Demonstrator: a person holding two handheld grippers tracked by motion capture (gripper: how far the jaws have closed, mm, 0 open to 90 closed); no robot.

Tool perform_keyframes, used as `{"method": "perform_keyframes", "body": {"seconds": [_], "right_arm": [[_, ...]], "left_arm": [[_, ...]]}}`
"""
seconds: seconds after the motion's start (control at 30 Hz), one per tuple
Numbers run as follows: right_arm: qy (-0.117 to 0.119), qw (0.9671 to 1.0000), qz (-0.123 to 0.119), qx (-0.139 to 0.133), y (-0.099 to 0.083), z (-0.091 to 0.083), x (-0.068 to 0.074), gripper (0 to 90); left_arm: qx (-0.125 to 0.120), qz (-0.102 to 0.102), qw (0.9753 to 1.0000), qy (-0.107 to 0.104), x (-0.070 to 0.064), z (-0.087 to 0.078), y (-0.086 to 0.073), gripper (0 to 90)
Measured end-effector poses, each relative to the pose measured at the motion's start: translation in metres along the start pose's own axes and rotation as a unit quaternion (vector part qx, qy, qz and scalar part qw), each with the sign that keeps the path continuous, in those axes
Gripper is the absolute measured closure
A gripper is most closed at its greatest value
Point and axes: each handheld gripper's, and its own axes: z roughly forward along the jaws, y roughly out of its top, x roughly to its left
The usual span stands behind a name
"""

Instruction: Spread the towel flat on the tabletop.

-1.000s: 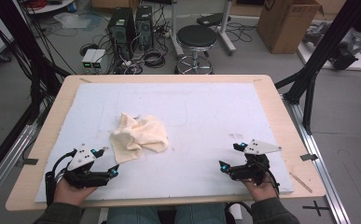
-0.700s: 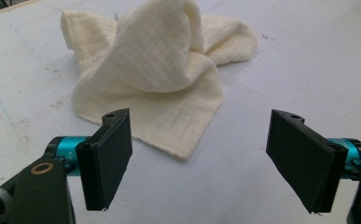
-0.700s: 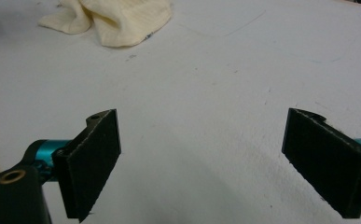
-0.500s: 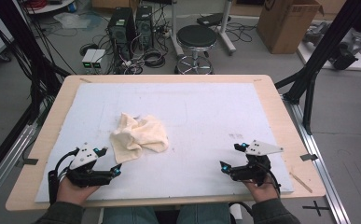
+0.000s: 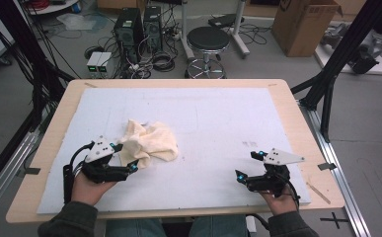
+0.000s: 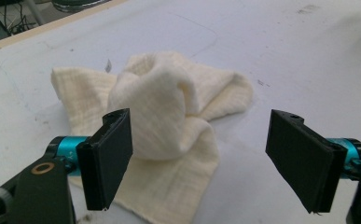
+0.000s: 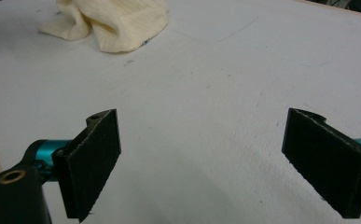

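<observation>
My left gripper (image 5: 123,158) spreads its jaws wide at the near edge of the crumpled cream cloth (image 5: 149,143), which lies at 12 o'clock just ahead of them on the white table mat (image 5: 218,118). My right gripper (image 5: 248,165), jaws also wide apart, rests over bare mat, the cloth at 10 o'clock, well apart.

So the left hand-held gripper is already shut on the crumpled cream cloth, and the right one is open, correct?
Not quite. The left hand-held gripper is open too: in the left gripper view its jaws stand wide apart before the crumpled cream cloth, gripping nothing. The right hand-held gripper is open.
</observation>
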Motion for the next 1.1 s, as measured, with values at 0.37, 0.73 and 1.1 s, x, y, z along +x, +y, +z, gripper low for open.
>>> {"method": "perform_keyframes", "body": {"seconds": [0.37,0.73,1.1], "right_arm": [[0.006,0.9999,-0.009,-0.002,0.002,0.003,0.001,11.0],[0.008,0.9999,-0.009,-0.004,0.001,0.002,0.000,11.0],[0.006,0.9998,-0.018,0.000,0.001,0.000,0.001,11.0]], "left_arm": [[0.032,-0.019,0.9991,0.018,0.012,0.038,0.022,24.1],[0.073,-0.038,0.9957,0.042,0.020,0.075,0.019,35.5],[0.115,-0.028,0.9906,0.068,0.021,0.100,0.014,61.3]]}}
